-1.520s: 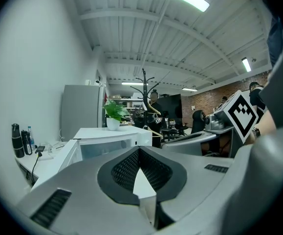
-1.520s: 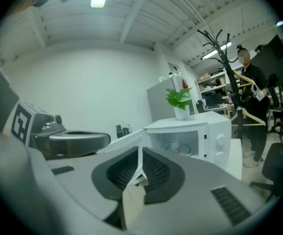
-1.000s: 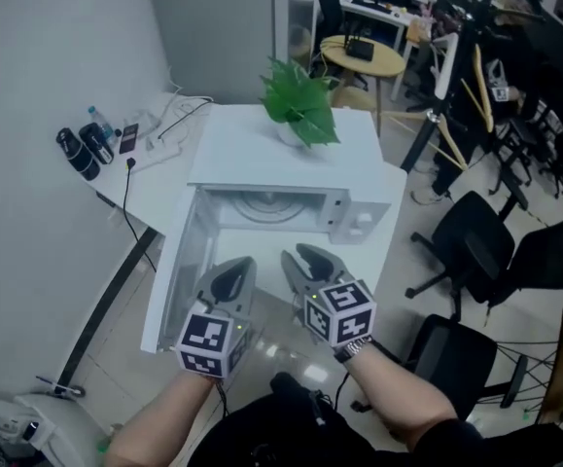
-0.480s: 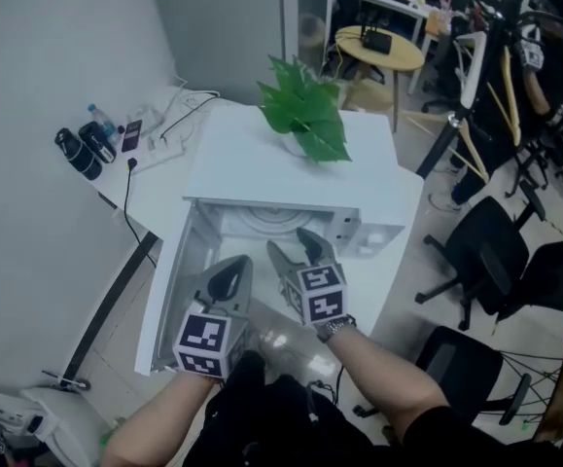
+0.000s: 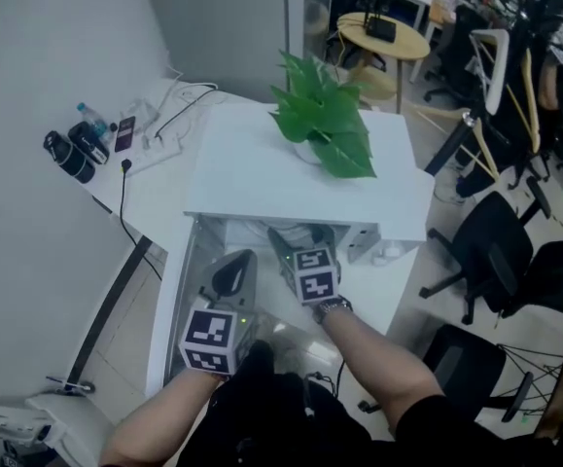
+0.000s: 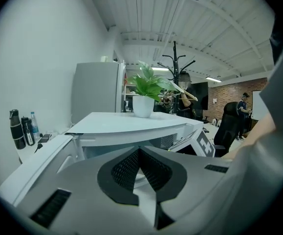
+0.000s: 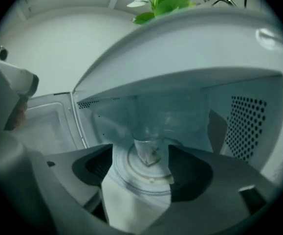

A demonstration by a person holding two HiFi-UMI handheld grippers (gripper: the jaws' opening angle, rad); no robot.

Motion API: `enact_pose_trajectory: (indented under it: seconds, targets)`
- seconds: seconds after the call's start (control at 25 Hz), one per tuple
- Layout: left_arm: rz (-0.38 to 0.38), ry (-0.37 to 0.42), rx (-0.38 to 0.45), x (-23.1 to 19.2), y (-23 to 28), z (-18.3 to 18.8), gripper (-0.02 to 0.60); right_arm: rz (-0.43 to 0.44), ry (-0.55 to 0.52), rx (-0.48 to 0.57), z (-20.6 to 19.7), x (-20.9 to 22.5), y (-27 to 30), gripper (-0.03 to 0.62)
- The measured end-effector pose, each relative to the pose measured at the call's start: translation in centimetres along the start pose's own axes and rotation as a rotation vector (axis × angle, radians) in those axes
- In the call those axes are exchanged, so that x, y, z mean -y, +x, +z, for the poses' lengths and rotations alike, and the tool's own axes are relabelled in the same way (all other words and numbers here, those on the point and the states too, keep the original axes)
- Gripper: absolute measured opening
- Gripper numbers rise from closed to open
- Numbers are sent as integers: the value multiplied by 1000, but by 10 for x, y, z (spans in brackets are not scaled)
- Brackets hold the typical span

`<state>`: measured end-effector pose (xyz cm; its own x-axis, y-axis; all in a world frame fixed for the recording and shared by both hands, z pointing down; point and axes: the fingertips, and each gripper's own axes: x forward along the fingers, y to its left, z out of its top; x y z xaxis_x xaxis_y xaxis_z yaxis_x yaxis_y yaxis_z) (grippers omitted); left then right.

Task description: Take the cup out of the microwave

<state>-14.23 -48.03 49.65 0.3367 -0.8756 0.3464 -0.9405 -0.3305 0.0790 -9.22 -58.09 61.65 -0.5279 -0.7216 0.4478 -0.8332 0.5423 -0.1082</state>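
- Reaching into the microwave [image 5: 262,163] with the right gripper [image 5: 302,239], jaws spreading wide, gripping nothing yet.
- Beside it, with the left gripper [image 5: 230,272] pinched together and empty.
- Could tip the clear cup [image 7: 148,150], upright on the turntable [image 7: 131,173] just ahead, by nudging it with 1 jaw.
- Visible only in the right gripper view; hidden in the head view under the microwave's top.

1. The cup [image 7: 148,150] stands inside the microwave [image 5: 262,178], on its turntable [image 7: 148,174].
2. The plant [image 5: 325,129] sits on the microwave's top, toward its back.
3. The door [image 5: 167,309] hangs open at the microwave's left.
4. Bottles [image 5: 67,152] stand left of the microwave, on the same table [image 5: 159,175].
5. A round table [image 5: 383,37] stands behind the microwave, and chairs [image 5: 495,251] stand to its right.
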Motion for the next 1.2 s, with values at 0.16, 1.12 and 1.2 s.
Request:
enact_pose_trajectory:
  seconds: [0.16,1.12,1.2]
  targets:
    - [-32,5,-4,-5,12,3,0,-18,-8,-26,-4,9,26,410]
    - [-49,22,-27,-26,26,0,0,-40,-88,-57,1,18,82,386]
    - [-49,24,-28,-24,26,0,0,-43,-93,-56,2,17,80,371]
